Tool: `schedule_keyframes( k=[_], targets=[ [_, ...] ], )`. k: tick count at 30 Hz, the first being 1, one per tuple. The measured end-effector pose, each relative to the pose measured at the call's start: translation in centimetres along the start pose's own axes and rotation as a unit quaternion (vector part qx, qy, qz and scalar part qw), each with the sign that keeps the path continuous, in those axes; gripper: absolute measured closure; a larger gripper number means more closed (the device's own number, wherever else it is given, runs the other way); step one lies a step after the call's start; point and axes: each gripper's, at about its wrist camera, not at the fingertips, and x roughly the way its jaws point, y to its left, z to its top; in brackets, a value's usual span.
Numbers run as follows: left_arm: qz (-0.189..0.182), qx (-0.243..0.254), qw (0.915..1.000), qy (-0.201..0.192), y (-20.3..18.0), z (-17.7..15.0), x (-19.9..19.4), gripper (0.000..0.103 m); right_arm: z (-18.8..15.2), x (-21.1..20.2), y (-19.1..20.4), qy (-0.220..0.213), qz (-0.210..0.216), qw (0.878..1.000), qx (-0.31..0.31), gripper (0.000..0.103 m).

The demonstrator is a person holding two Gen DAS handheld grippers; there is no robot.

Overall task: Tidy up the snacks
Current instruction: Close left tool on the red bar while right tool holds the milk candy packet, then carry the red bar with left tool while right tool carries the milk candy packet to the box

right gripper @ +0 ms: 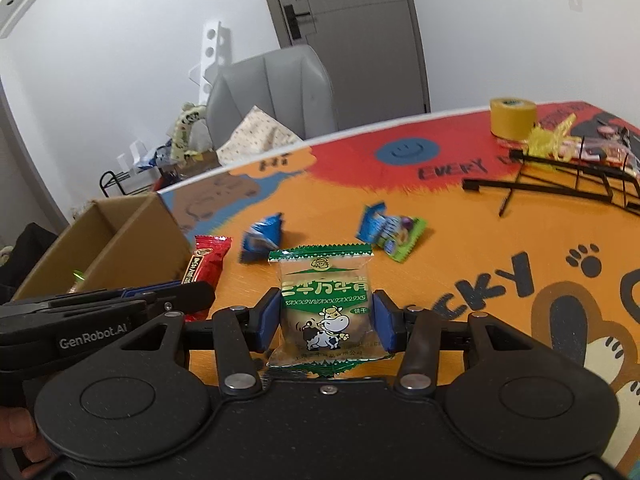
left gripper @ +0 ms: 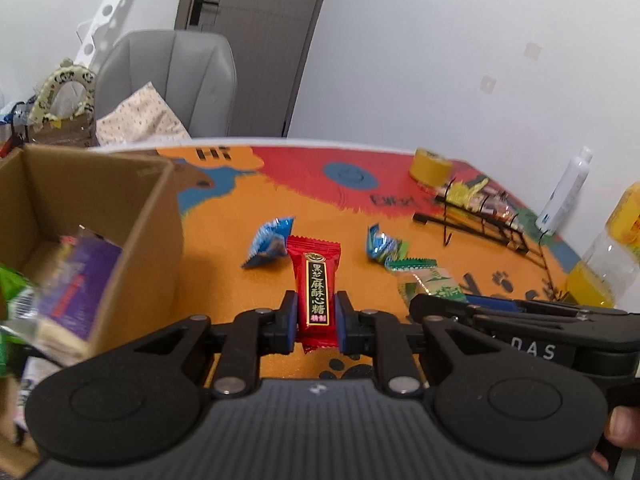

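juice bottle (left gripper: 612, 256) only leftward

Glossy foil red candy wrapper (left gripper: 316, 292); matt brown cardboard box (left gripper: 132, 216).

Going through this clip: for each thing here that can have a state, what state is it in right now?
Left gripper: shut on the red candy.
Right gripper: shut on the green biscuit packet.
Cardboard box: open, snacks inside.
Two blue packets: sealed, lying loose on the table.
Tape roll: standing on its flat side.
Juice bottle: partly full.
Door: closed.
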Motion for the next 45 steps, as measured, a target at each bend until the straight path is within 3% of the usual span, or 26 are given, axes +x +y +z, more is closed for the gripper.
schedule_keyframes(
  k=[13,25,45],
  targets=[
    [0.010,-0.018,0.9985,-0.051,2.5,1.8,-5.5,0.085,1.8,-2.1,4.5,-0.025,0.019,0.999,-0.014,0.056],
    [0.039,-0.046,0.9953,-0.075,8.2,2.3,-9.3,0.085,2.9,-1.0,9.8,-0.039,0.051,0.998,-0.026,0.056],
    [0.074,-0.104,0.9899,-0.062,15.3,3.0,-9.1,0.080,3.8,0.6,14.8,-0.040,0.065,0.996,-0.055,0.056]
  ],
)
